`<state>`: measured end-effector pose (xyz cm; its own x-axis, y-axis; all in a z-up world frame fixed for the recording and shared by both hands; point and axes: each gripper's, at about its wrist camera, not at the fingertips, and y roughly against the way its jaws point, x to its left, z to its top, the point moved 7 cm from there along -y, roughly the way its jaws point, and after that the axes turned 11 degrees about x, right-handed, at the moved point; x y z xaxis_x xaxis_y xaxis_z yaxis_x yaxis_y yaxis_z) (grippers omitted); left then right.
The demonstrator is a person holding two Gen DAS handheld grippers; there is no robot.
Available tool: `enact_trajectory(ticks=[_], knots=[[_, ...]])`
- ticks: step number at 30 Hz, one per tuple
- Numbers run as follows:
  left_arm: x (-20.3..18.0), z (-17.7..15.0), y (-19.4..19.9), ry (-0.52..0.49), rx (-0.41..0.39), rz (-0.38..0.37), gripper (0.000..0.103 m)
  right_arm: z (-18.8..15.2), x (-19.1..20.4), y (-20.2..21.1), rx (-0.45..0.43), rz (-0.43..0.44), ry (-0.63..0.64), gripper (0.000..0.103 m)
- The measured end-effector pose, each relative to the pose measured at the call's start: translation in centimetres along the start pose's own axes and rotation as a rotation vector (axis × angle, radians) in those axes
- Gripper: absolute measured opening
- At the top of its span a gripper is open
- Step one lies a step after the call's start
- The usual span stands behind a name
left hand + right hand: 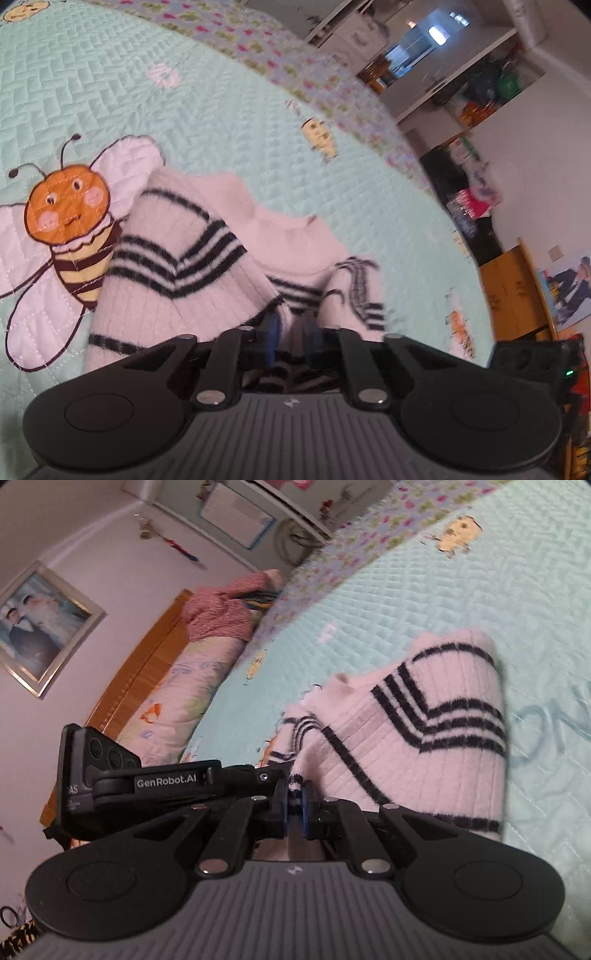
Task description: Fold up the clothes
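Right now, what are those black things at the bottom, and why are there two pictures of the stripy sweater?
Those are grabbing tools a person holds, one per hand. Each has a little camera looking out along its two fingers, so you get one picture from each.

The left hand-held gripper and the right hand-held gripper are each pinched shut on an edge of the white sweater with dark stripes. It lies on a pale green quilt with a big bee stitched on it. In the right picture, the other tool shows at the left. They are folding the sweater.

right gripper (295, 808) | fingers clamped on striped sweater (424, 738) | mint quilt (443, 598)
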<state>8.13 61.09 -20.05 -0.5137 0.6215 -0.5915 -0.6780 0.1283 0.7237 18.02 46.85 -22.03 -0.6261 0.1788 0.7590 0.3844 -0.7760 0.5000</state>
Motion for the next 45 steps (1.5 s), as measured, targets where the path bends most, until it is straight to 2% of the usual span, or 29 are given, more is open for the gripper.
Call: enact_trajectory(ticks=[3,5,7,9,10,11,12,13,14,16,18,22,24,25,26,27,28,29,30,33,35,38,40,42,44,45], knots=[[1.1,-0.4,-1.6,0.005,0.058,0.031,0.009,-0.1,-1.0,-1.0,0.043,-0.046,-0.015,0.008],[2.0,-0.7,-2.3,0.041,0.051,0.004,0.011,-0.3,-2.4,-1.8,0.062,-0.082,-0.026,0.005],[2.5,-0.7,-2.2,0.096,0.037,-0.036,0.013,-0.5,-2.7,-1.7,0.054,-0.040,-0.048,0.006],[2.6,-0.7,-1.7,0.127,0.020,-0.062,0.016,-0.5,-2.5,-1.1,0.043,-0.010,-0.065,0.012],[2.4,-0.7,-1.3,0.127,0.006,-0.070,0.020,-0.4,-2.3,-0.9,0.036,0.005,-0.072,0.020],[2.2,-0.7,-0.8,0.127,-0.008,-0.077,0.030,-0.4,-2.0,-0.4,0.015,0.017,-0.065,0.025],[2.0,-0.7,-0.4,0.127,-0.022,-0.085,0.036,-0.3,-1.5,0.5,-0.019,0.032,-0.051,0.034],[1.7,-0.7,0.3,0.125,-0.049,-0.090,0.047,-0.4,-1.1,1.3,-0.051,0.039,-0.044,0.039],[1.4,-0.7,1.1,0.118,-0.074,-0.091,0.054,-0.4,-0.9,2.3,-0.076,0.054,-0.050,0.040],[0.9,-1.0,2.6,0.105,-0.098,-0.093,0.055,-0.3,-0.5,4.1,-0.124,0.084,-0.063,0.041],[0.6,-1.8,3.3,0.093,-0.073,-0.093,0.055,-1.0,-0.3,5.4,-0.115,0.087,-0.061,0.041],[0.5,-4.3,3.4,0.072,0.017,-0.056,0.057,-2.9,-0.5,4.7,-0.013,-0.006,-0.023,0.041],[0.9,-5.2,2.5,0.062,0.048,-0.007,0.057,-3.6,-0.8,3.9,0.009,-0.046,-0.010,0.041],[1.0,-5.3,2.2,0.062,0.050,-0.013,0.057,-3.9,-0.9,3.5,0.020,-0.064,-0.005,0.041],[0.9,-5.3,2.0,0.064,0.050,-0.024,0.056,-4.1,-0.8,3.3,0.017,-0.038,-0.008,0.041],[0.9,-5.4,1.7,0.065,0.050,-0.036,0.052,-4.2,-0.6,2.9,0.021,-0.021,-0.004,0.035],[0.8,-5.2,1.5,0.077,0.049,-0.063,0.047,-4.3,-0.4,2.5,0.024,-0.011,0.002,0.021],[0.6,-5.1,1.2,0.087,0.057,-0.104,0.040,-4.5,-0.4,2.0,0.031,0.005,-0.005,0.017],[0.4,-5.1,0.9,0.095,0.067,-0.146,0.039,-4.6,-0.5,1.7,0.029,0.029,-0.022,0.016],[0.5,-5.4,0.1,0.094,0.070,-0.150,0.041,-4.8,-1.7,1.0,0.014,0.105,-0.087,0.015],[1.1,-5.3,0.0,0.124,0.073,-0.168,0.041,-5.2,-2.4,1.0,0.015,0.127,-0.102,0.010],[1.6,-5.1,0.7,0.158,0.048,-0.190,0.044,-5.3,-2.6,2.0,0.004,0.144,-0.129,0.017],[1.5,-5.0,1.7,0.165,0.011,-0.186,0.051,-5.2,-2.6,2.9,-0.018,0.142,-0.138,0.038],[1.3,-4.7,3.4,0.160,-0.058,-0.166,0.055,-5.1,-2.1,4.5,-0.081,0.121,-0.112,0.050],[0.9,-4.4,5.1,0.145,-0.123,-0.149,0.057,-4.9,-1.5,6.4,-0.148,0.090,-0.082,0.052],[0.6,-4.4,5.8,0.139,-0.136,-0.170,0.057,-4.8,-1.2,7.3,-0.177,0.079,-0.068,0.052]])
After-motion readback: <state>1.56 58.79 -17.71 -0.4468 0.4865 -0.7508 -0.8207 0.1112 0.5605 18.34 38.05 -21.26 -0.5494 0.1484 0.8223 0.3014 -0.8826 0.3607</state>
